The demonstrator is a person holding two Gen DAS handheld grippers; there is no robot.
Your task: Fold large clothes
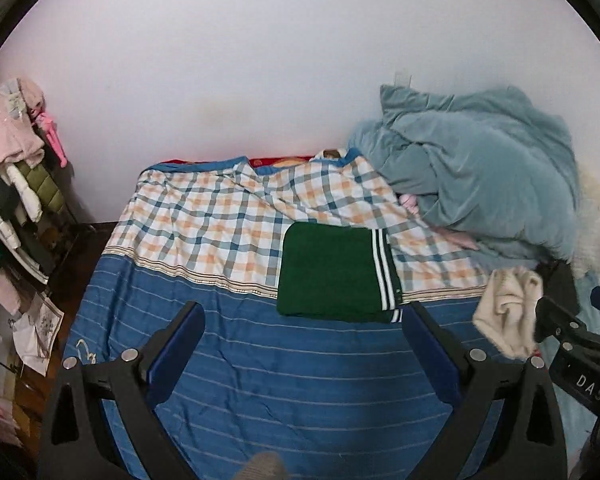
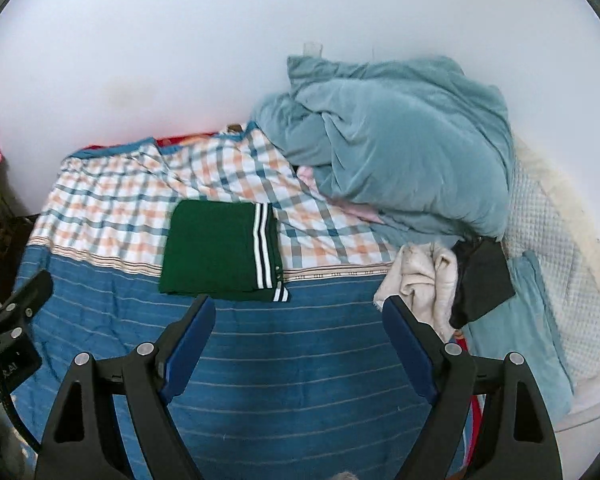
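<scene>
A dark green garment (image 1: 332,272) with white and black stripes at its right edge lies folded into a flat rectangle on the bed; it also shows in the right wrist view (image 2: 216,256). My left gripper (image 1: 304,320) is open and empty, held above the blue sheet just in front of the garment. My right gripper (image 2: 298,312) is open and empty, also in front of it and a little to its right. The right gripper's body shows at the right edge of the left wrist view (image 1: 572,336).
The bed (image 1: 260,380) has a blue striped and checked sheet. A teal duvet (image 2: 400,144) is heaped at the back right. A cream garment (image 2: 424,280) and a black one (image 2: 480,280) lie at the right. A cluttered clothes rack (image 1: 16,184) stands left.
</scene>
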